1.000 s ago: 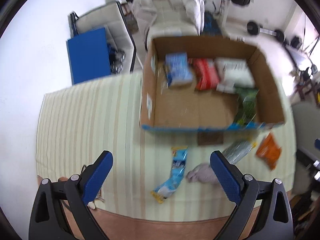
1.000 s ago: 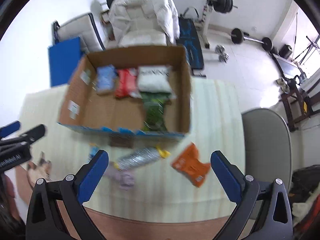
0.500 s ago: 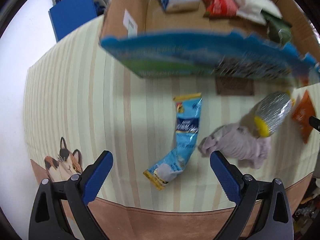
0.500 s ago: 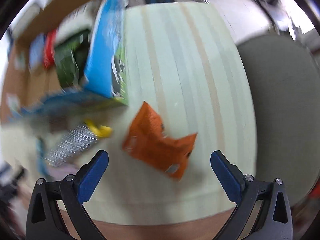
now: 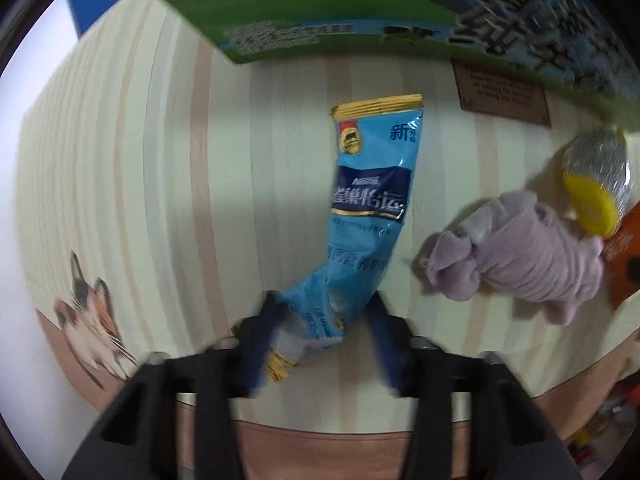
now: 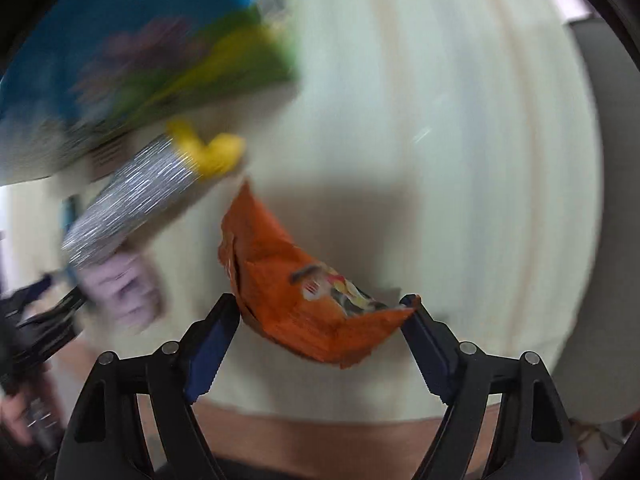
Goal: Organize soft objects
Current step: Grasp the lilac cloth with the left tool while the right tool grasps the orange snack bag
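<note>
A long light-blue snack pouch (image 5: 370,208) lies on the striped tablecloth. My left gripper (image 5: 322,334) has closed most of the way around the pouch's near end; the fingers look blurred and touch or nearly touch it. A lilac plush toy (image 5: 520,256) lies to its right, with a silver packet with a yellow end (image 5: 596,176) behind it. My right gripper (image 6: 320,320) is open, its fingers on either side of an orange snack bag (image 6: 296,280). The silver packet (image 6: 132,196) and the plush toy (image 6: 120,284) show at the left of the right wrist view.
The blue-and-green cardboard box (image 5: 360,8) stands just behind the items and fills the top of both views (image 6: 120,60). A brown label (image 5: 502,94) lies by the box. The table's brown front edge (image 5: 320,448) is close. A grey chair (image 6: 612,200) stands to the right.
Both grippers have dropped down close to the table. The left fingers have narrowed around the blue pouch's near end. The right fingers now straddle the orange bag, narrower than before.
</note>
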